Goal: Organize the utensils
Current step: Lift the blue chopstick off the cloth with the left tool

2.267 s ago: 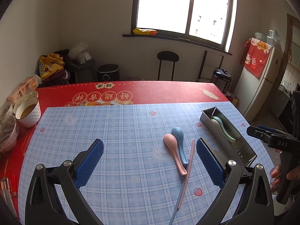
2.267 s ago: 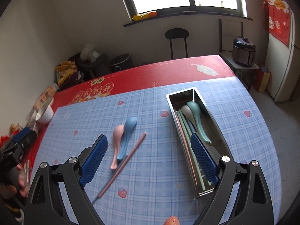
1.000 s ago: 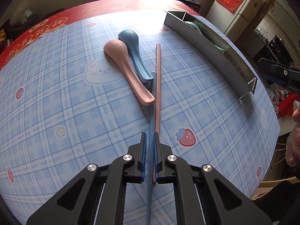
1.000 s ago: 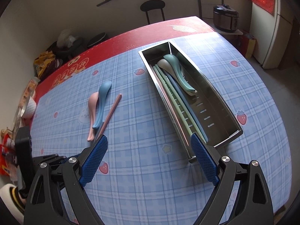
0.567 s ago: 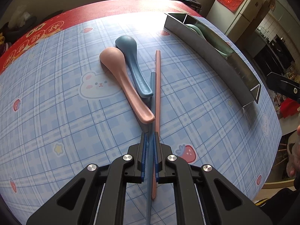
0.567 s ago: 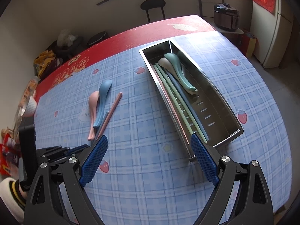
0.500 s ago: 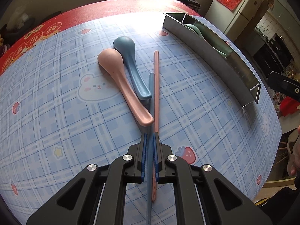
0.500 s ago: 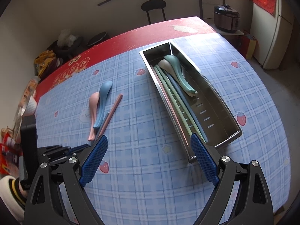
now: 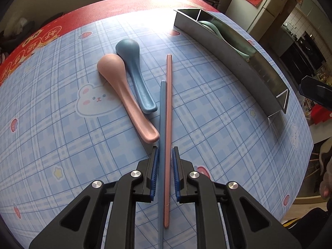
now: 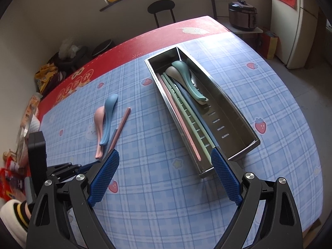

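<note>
The left hand-held gripper [image 9: 165, 172] is low over the worktop [image 9: 62, 145], and both a blue chopstick [image 9: 162, 124] and a pink chopstick [image 9: 168, 112] run between its pads. Its jaws have just been opening a little. The blue stick lies against the left pad, but a gap shows beside the pink one, so the hold looks loosened, not a firm pinch. I judge that the two sticks lie together there so they can be taken as a pair.

Just beyond this gripper, left of the chopsticks, a pink spoon [image 9: 124, 95] and a blue spoon [image 9: 134, 72] rest side by side with bowls pointing away.

The right hand-held gripper [image 10: 164, 176] hangs spread wide and holds nothing, probably waiting its turn.

Far right of the chopsticks stands the metal tray [image 10: 238, 112], already holding spoons and chopsticks laid lengthwise, so the loose pieces probably belong there too.
</note>
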Demonstrator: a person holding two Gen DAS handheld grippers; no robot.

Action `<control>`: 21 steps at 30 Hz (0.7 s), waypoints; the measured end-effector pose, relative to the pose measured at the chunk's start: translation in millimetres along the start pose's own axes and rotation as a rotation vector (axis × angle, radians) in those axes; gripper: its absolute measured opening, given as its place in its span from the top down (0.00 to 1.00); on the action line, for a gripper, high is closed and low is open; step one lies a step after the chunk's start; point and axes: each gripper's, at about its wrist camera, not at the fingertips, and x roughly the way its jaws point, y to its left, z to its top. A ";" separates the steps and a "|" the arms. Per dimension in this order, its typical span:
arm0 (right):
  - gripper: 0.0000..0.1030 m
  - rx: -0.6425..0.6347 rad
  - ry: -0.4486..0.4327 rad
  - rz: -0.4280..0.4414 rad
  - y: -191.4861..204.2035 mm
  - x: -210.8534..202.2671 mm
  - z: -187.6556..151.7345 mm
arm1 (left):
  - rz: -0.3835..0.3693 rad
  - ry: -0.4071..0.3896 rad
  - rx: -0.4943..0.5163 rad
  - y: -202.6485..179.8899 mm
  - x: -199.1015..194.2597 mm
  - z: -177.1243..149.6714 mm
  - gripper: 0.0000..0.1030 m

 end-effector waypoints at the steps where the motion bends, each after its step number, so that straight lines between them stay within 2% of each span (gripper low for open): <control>1: 0.15 -0.003 0.000 0.002 0.2 0.5 0.3 | -0.003 -0.007 -0.016 2.8 -3.0 -1.5 0.88; 3: 0.15 -0.006 -0.002 0.005 0.5 0.5 0.8 | -0.013 -0.031 -0.042 10.5 -11.7 -6.7 0.88; 10: 0.15 0.010 0.017 0.021 0.7 7.0 1.9 | 0.004 -0.024 -0.043 14.6 -8.4 -13.6 0.88; 16: 0.15 0.009 0.010 0.033 1.3 6.5 0.9 | 0.002 -0.016 0.012 5.8 -9.7 -18.2 0.88; 21: 0.15 0.044 0.016 0.036 -7.5 9.2 -1.3 | 0.014 -0.009 0.007 5.9 -8.1 -13.8 0.88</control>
